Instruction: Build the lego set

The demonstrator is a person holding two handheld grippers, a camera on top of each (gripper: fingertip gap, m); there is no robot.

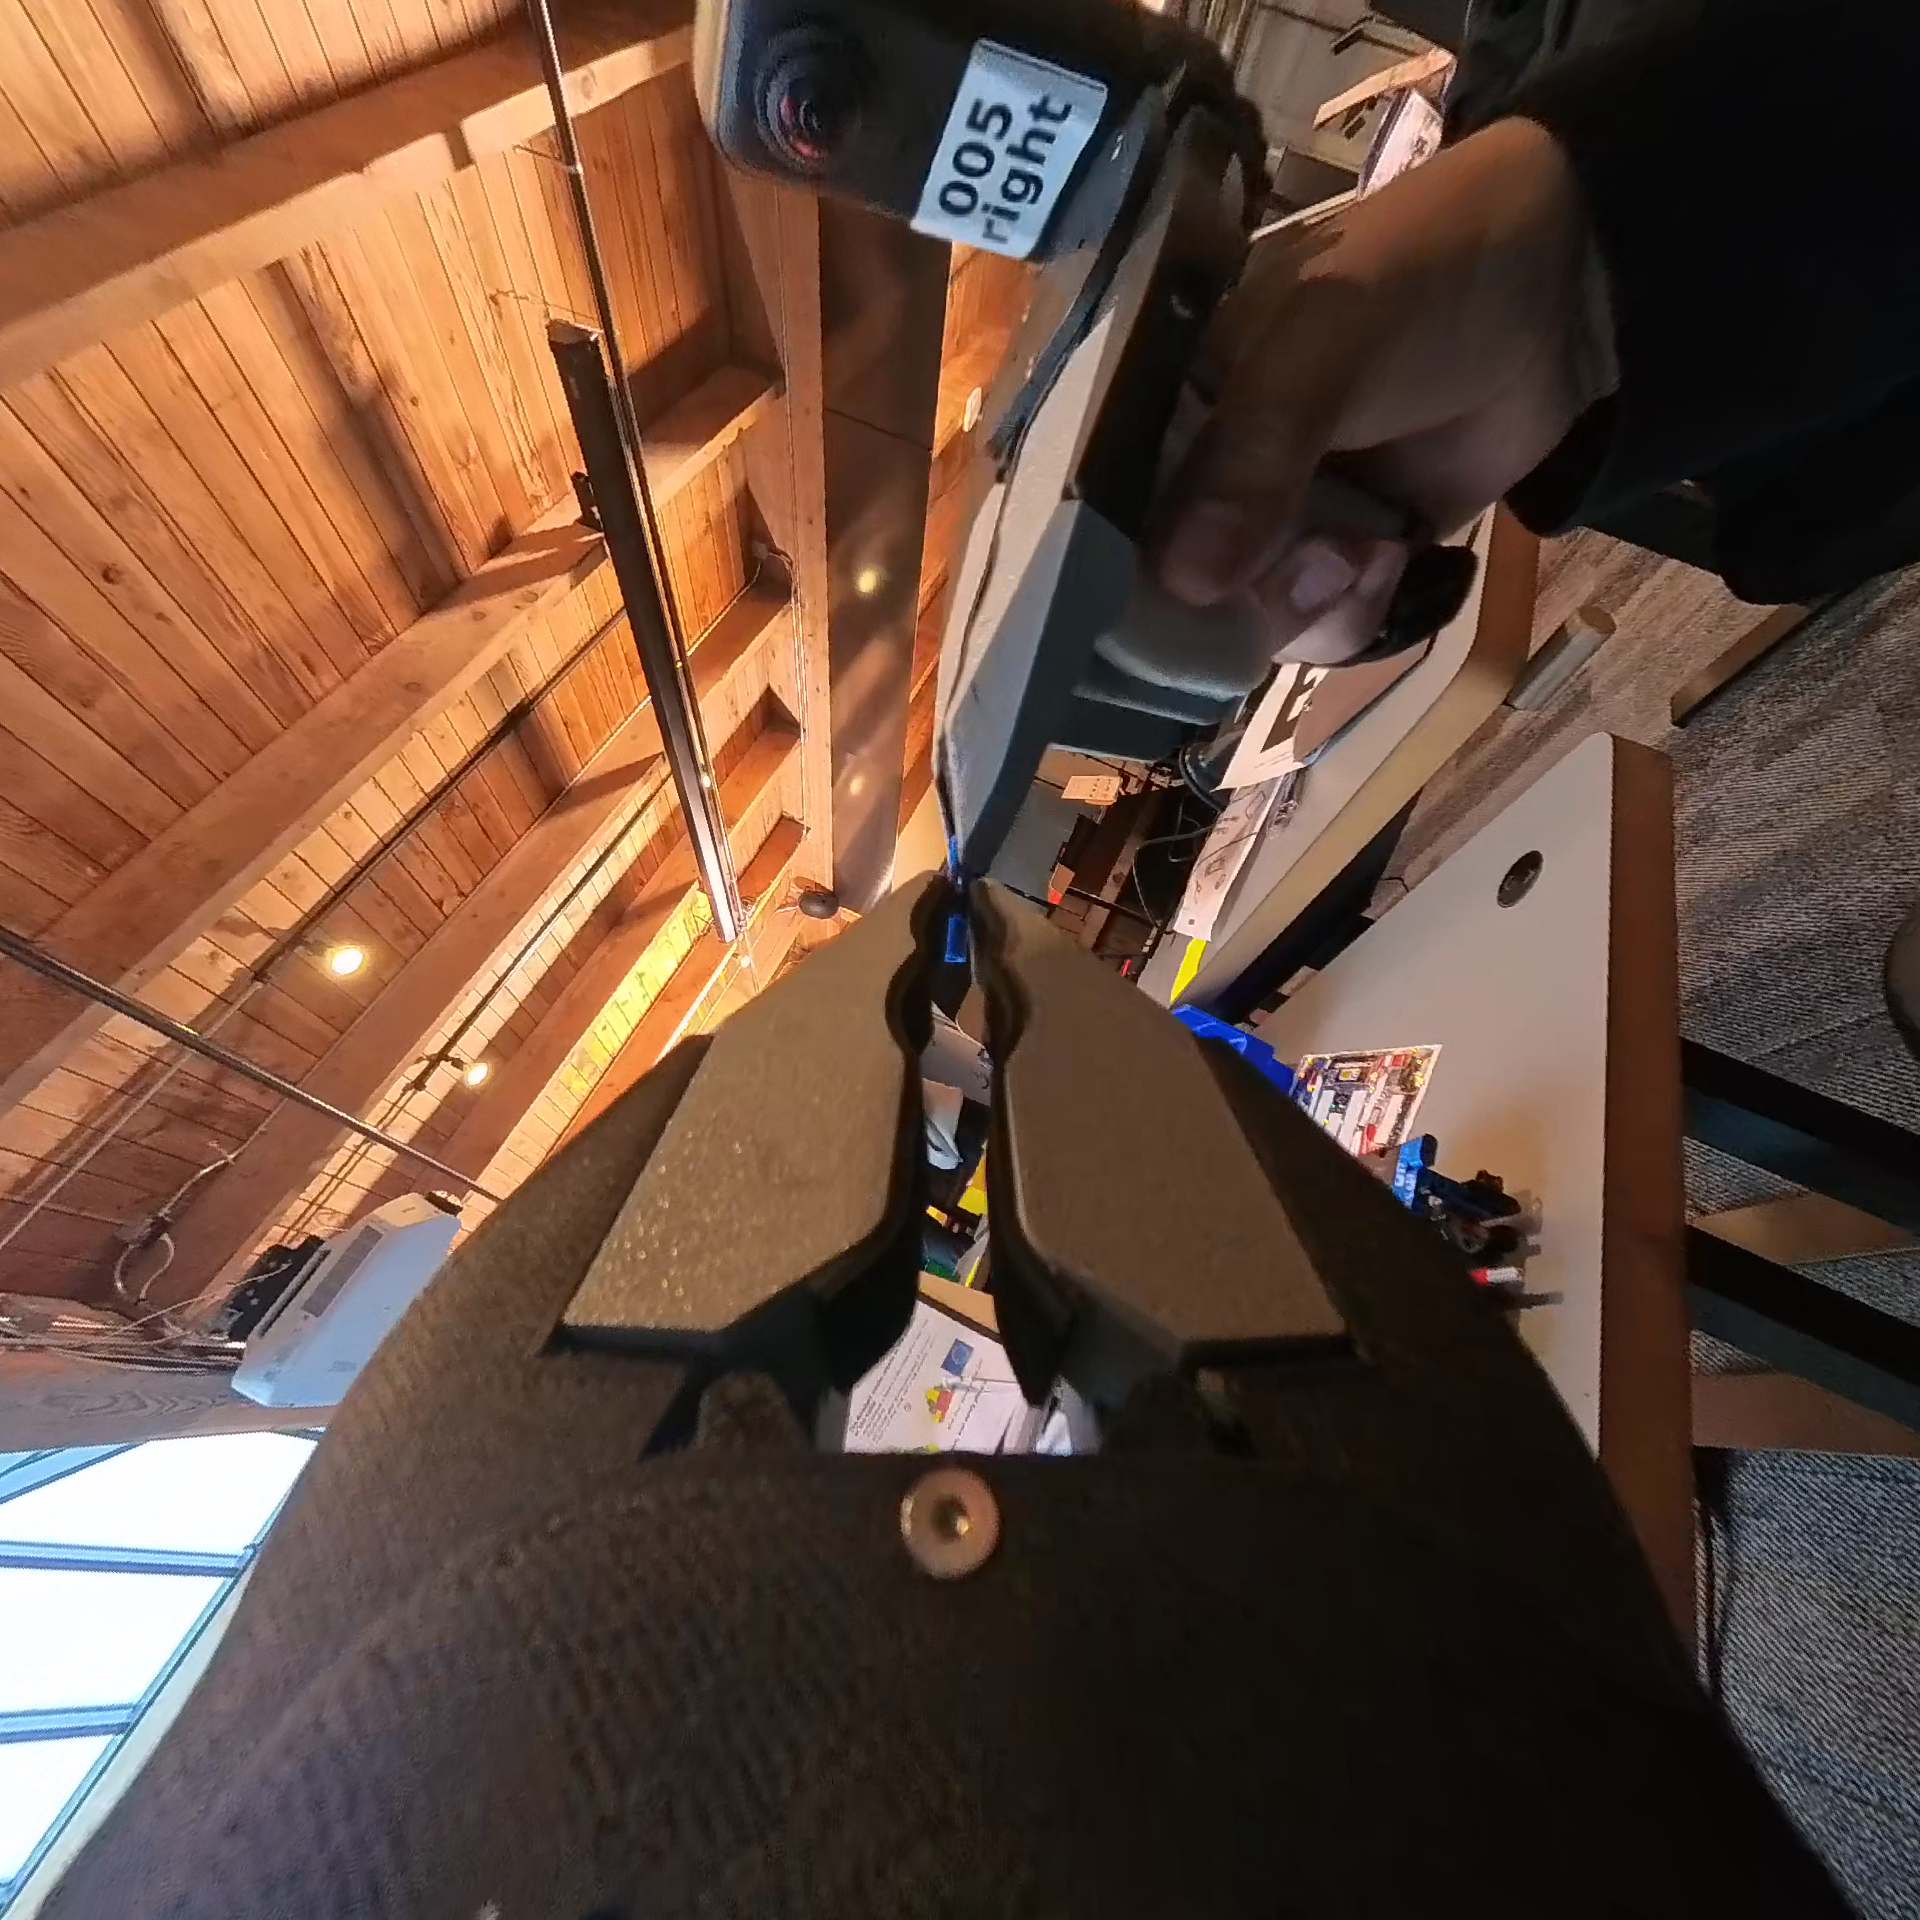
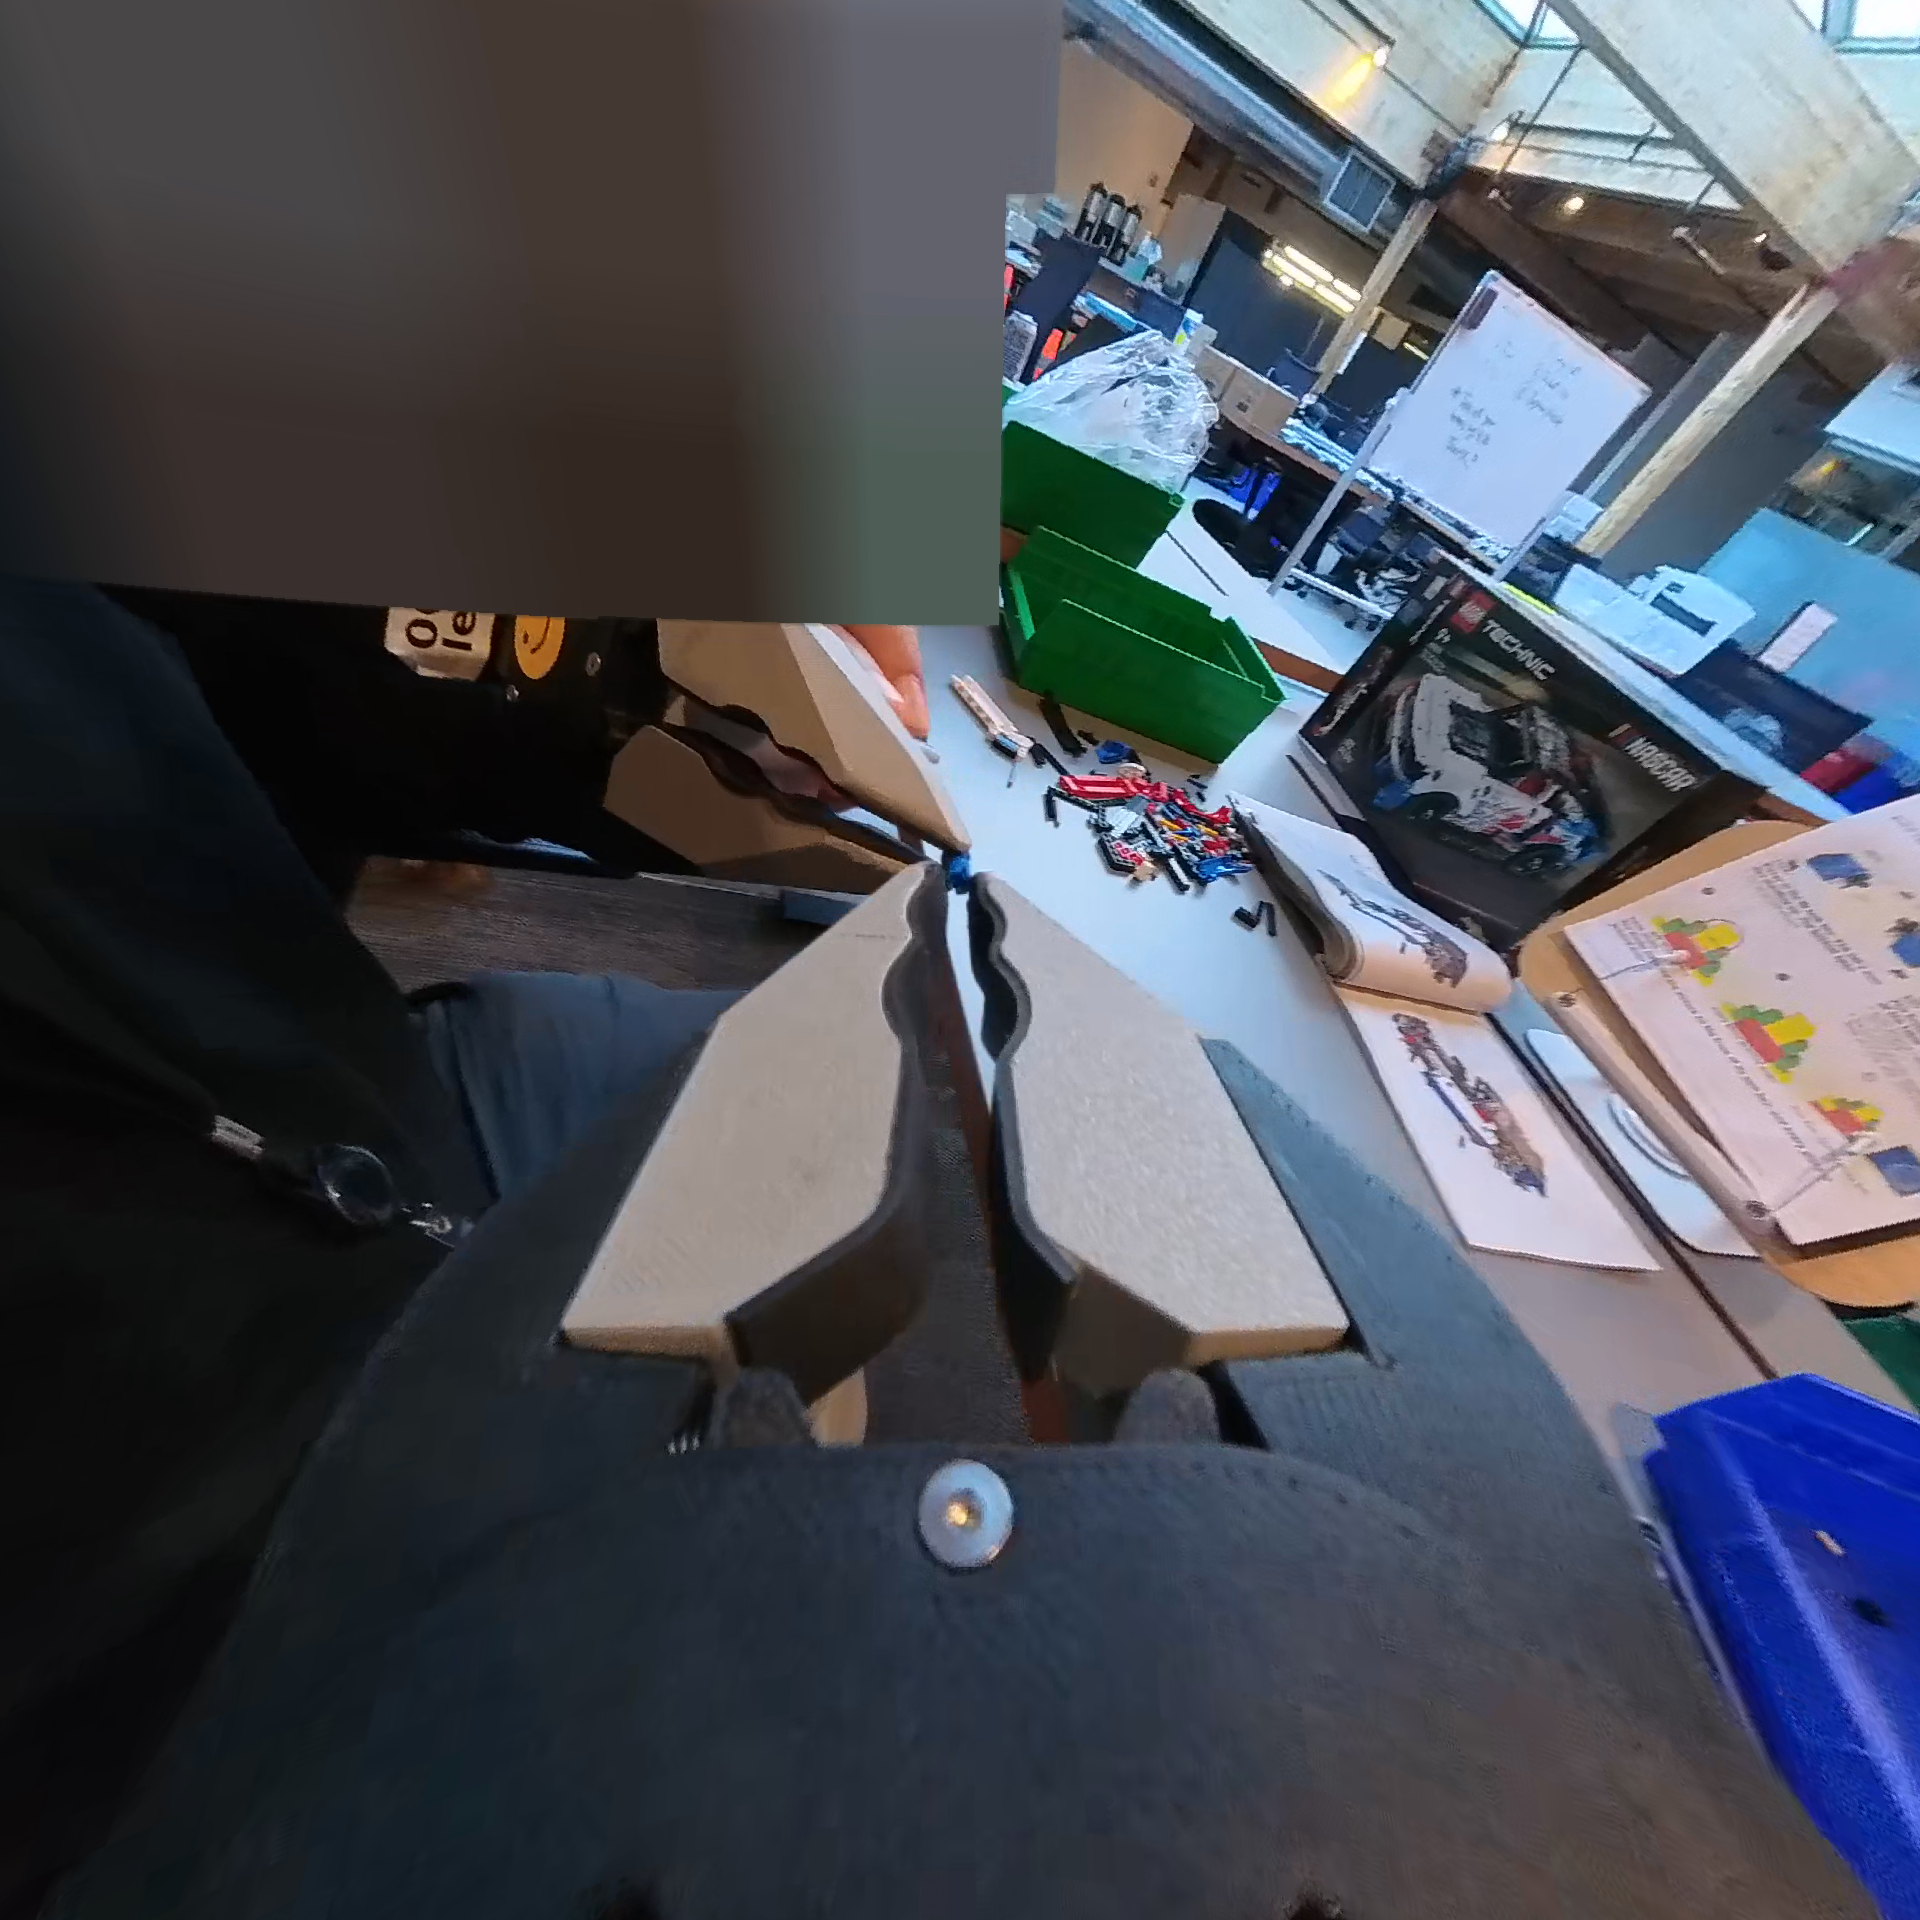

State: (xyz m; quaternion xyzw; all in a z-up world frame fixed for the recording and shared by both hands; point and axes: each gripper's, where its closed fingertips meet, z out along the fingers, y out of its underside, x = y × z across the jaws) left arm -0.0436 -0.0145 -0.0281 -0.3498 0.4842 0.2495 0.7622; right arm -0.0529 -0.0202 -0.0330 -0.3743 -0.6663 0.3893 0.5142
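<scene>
While both grippers meet tip to tip up in the air, a tiny blue piece (image 1: 954,928) sits pinched right where they touch. The left gripper (image 1: 958,899) has its fingers nearly together, only a thin slit between them, and the piece is caught at the very tips. Same story for the right gripper (image 2: 958,883): narrow gap, with the blue bit (image 2: 958,871) poking just past its tips and against the left gripper's (image 2: 940,831) point. Whether one or both actually clamp it, I can't tell for sure.

Only the left wrist view shows the hand (image 1: 1382,416) wrapped round the right gripper's (image 1: 961,868) handle, plus a small blue and black build (image 1: 1455,1195) on the table (image 1: 1507,987) off to the side.

Only the right wrist view shows the loose parts pile (image 2: 1153,816), the green bins (image 2: 1132,644), the set's box (image 2: 1507,769), the open manual (image 2: 1361,914) and a blue bin (image 2: 1808,1621) at the near edge.

As for orientation, in the left wrist view the piece looks like a short sliver whose long axis runs along the left fingers, pointing toward the right gripper. It's too small to say more about its shape.
</scene>
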